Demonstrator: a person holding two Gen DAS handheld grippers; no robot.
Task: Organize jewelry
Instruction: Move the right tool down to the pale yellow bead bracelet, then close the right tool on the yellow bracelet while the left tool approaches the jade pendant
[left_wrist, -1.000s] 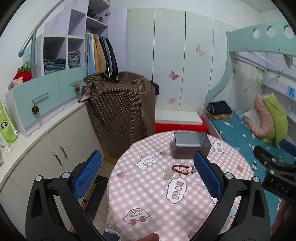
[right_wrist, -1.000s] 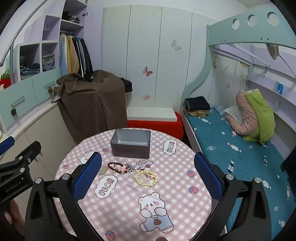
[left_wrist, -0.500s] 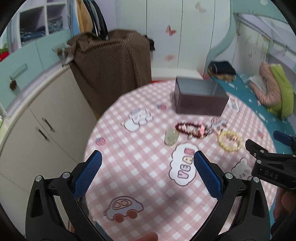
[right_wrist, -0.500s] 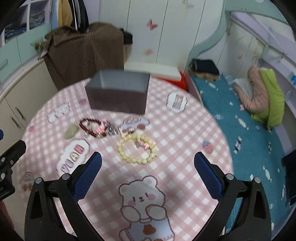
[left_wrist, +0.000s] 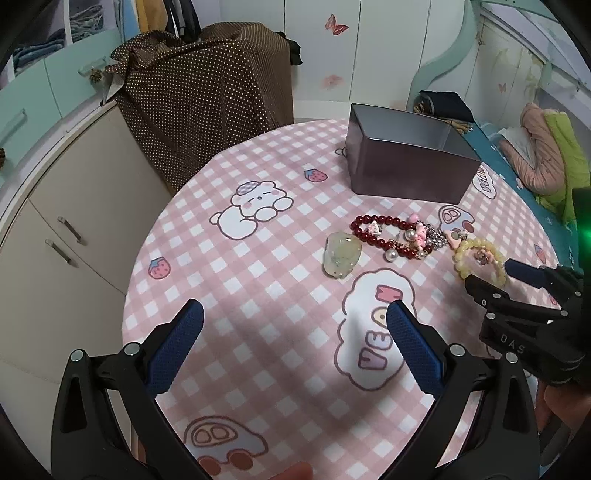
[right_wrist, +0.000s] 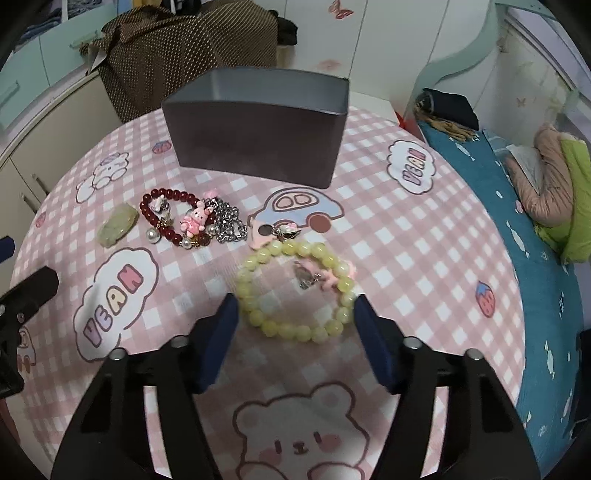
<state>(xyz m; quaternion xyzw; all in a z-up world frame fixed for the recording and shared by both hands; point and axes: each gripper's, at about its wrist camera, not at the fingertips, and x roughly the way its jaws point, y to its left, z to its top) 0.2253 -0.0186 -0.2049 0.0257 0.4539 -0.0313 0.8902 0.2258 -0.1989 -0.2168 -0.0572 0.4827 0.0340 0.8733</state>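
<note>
On the pink-checked table, in front of the grey box, the right claw sits released with its blue pads flanking the yellow bead bracelet — not yet pinching it — while the left claw hangs released, well short of the red bead bracelet and pale green stone nearer that box.

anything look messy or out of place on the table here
The red bead bracelet, a silver chain and pink charms lie tangled in one heap in front of the grey box, not in it. The yellow bead bracelet lies apart, between the open right gripper fingers. Nothing looks broken or spilled.
</note>
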